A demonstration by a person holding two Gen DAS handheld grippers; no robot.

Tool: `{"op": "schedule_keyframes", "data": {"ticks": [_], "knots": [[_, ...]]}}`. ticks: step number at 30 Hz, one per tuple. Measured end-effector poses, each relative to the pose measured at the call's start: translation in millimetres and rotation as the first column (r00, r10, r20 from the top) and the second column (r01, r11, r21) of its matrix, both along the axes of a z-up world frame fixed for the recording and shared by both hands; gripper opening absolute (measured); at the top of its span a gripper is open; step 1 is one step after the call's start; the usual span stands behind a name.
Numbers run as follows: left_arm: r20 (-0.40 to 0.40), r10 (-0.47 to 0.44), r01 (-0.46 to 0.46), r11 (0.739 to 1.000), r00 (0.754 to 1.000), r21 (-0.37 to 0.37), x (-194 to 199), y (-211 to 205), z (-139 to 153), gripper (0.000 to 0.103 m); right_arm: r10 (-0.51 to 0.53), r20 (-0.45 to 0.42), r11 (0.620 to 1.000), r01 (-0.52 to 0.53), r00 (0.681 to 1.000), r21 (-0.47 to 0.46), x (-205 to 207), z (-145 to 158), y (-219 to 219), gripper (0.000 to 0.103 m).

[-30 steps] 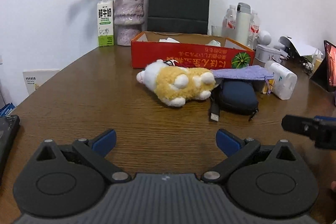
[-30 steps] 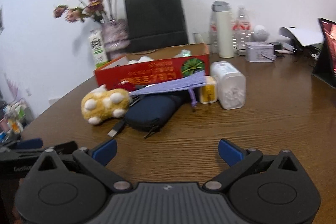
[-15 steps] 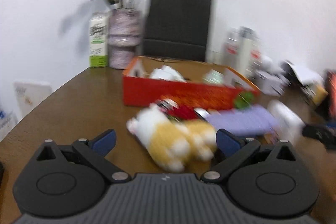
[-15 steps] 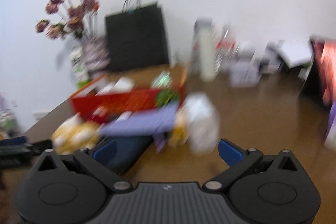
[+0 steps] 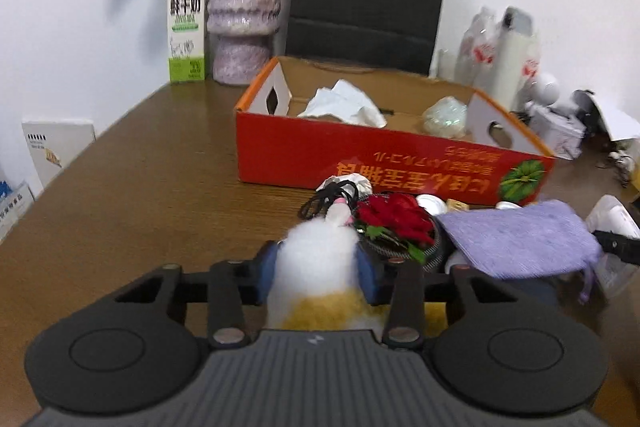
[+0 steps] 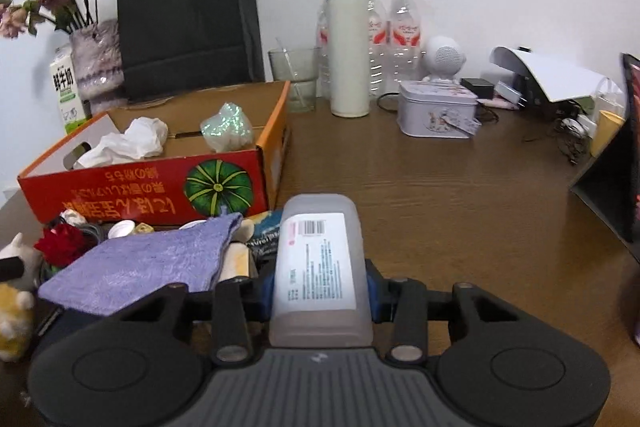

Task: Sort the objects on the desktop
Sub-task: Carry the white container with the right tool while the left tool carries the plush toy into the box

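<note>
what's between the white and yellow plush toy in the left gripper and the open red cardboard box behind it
A small heap: the red fabric rose and black cord lie on the table just ahead of the plush toy, before the box's front wall. The left gripper has just closed on the toy, which would have to clear them.

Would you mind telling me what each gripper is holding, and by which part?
The left gripper has just closed on the plush toy across its white body; the right gripper on the translucent plastic container, across its sides.

Both wrist views low, facing shared red box (image 5: 360, 155).
</note>
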State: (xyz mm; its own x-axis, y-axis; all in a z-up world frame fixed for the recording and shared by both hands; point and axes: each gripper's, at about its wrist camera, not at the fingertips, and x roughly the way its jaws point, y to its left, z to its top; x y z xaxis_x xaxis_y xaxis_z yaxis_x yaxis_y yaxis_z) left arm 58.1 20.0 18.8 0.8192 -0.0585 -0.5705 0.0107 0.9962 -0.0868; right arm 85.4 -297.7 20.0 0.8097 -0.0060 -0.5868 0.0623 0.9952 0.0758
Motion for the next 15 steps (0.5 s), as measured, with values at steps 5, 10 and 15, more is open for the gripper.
{"op": "schedule_keyframes", "data": {"ticks": [5, 10, 15], "knots": [[0.077, -0.01, 0.012, 1.0, 0.997, -0.027, -76, 3, 20, 0.035, 0.002, 0.072, 1.0, -0.003, 0.997, 0.011, -64, 23, 2, 0.04], [0.118, -0.039, 0.047, 0.997, 0.992, -0.065, -141, -3, 35, 0.032, 0.113, 0.103, 0.992, -0.119, 0.988, 0.05, -136, 35, 16, 0.04], [0.189, -0.029, 0.042, 0.997, 0.982, -0.065, -153, -1, 58, 0.031, 0.159, 0.145, 0.982, -0.172, 0.977, 0.08, -170, 53, 25, 0.04]]}}
